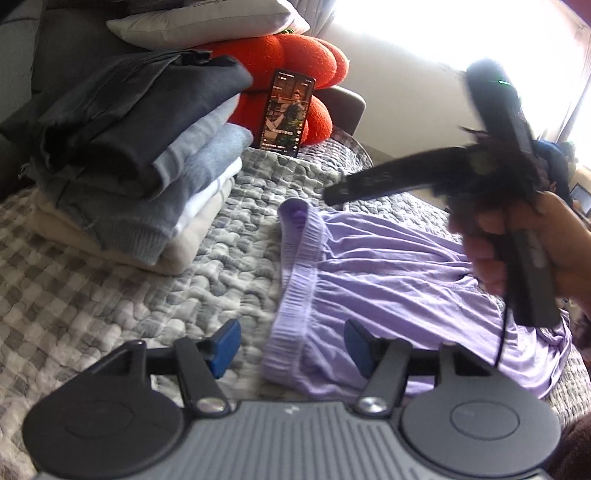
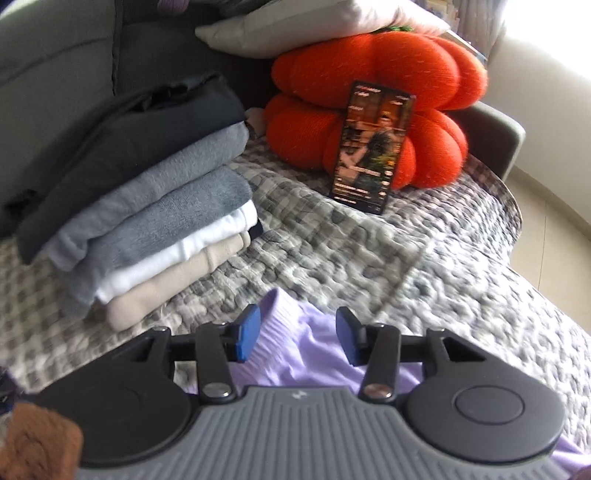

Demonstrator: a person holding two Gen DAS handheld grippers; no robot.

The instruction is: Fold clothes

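A lilac pair of shorts [image 1: 388, 280] lies spread on the quilted bed cover, its ribbed waistband [image 1: 299, 280] toward the left. My left gripper [image 1: 291, 347] hovers open over the waistband's near end, blue pads apart, nothing between them. The right gripper shows in the left wrist view as a dark blurred tool [image 1: 373, 184] held by a hand [image 1: 532, 243] above the shorts. In the right wrist view my right gripper [image 2: 297, 336] is open above the lilac shorts [image 2: 295, 347], holding nothing.
A stack of folded clothes [image 1: 136, 177] in dark grey, grey, white and beige sits at the left. A phone [image 1: 286, 114] with a lit screen leans on an orange pumpkin cushion [image 2: 376, 85]. A white pillow [image 1: 207, 22] lies behind. The bed's edge [image 2: 517, 229] drops off right.
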